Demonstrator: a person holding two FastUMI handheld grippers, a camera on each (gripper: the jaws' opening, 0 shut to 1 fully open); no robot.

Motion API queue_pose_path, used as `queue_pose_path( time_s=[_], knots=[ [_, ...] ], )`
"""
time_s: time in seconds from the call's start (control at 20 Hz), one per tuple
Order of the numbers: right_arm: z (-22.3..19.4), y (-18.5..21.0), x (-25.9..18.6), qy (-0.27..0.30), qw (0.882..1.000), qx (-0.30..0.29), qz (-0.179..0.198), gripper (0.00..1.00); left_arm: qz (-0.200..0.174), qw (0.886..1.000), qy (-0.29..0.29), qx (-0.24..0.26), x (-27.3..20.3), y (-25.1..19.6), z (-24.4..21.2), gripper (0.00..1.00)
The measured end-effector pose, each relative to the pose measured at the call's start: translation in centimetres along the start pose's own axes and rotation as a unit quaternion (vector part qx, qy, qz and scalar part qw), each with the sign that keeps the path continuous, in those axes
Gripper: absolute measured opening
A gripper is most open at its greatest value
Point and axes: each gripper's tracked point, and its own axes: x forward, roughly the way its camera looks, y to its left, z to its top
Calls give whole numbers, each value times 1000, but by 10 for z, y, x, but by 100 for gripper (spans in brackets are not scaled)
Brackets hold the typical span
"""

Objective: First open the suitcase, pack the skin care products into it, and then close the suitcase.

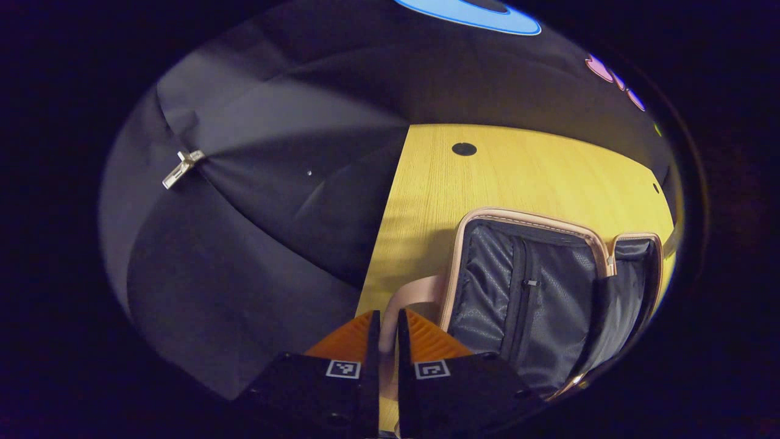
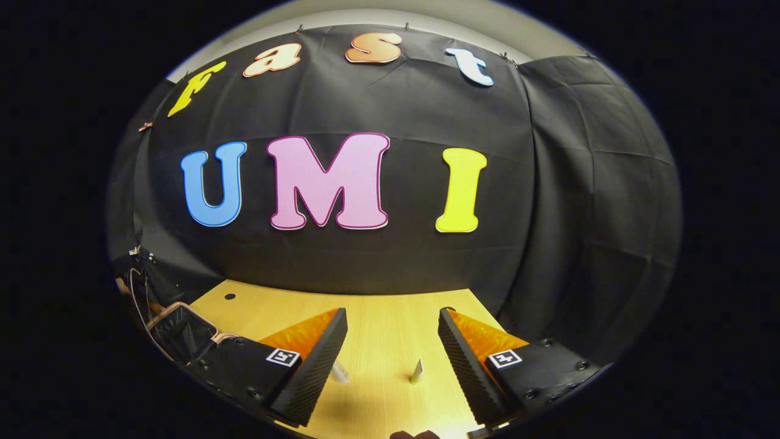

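Note:
The pink suitcase point(image 1: 548, 286) lies open on the yellow wooden table point(image 1: 518, 171), its grey lining and a zip pocket showing. A curved pink handle point(image 1: 408, 299) runs from its near side into the narrow gap of my left gripper point(image 1: 387, 323), whose fingers are shut on it. In the right gripper view the open suitcase point(image 2: 180, 329) sits at the far left. My right gripper point(image 2: 393, 332) hangs open over the table. The tips of two white skin care tubes point(image 2: 339, 372) point(image 2: 417, 372) poke up between its fingers, touching neither.
The table's left edge point(image 1: 381, 244) meets the black cloth wall. A round black hole point(image 1: 464, 149) marks the far tabletop. A metal clip point(image 1: 181, 169) pins the cloth. Thin cables point(image 2: 137, 286) hang by the suitcase at the left.

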Motion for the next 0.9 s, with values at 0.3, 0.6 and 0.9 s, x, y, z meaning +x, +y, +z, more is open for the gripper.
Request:
queue_pose_path(
  time_s=[0.3, 0.6, 0.9],
  knots=[
    [-12, -16, 9, 0, 999, 2, -48, 95, -54, 992, -114, 11, -29, -34, 53, 88],
    [-4, -32, 14, -31, 998, -29, -40, 96, -163, 927, -337, -11, -201, -179, 134, 97],
    [9, -36, 16, -70, 996, -41, 20, 96, -323, 856, -405, 17, -358, -421, 153, 96]
  ],
)
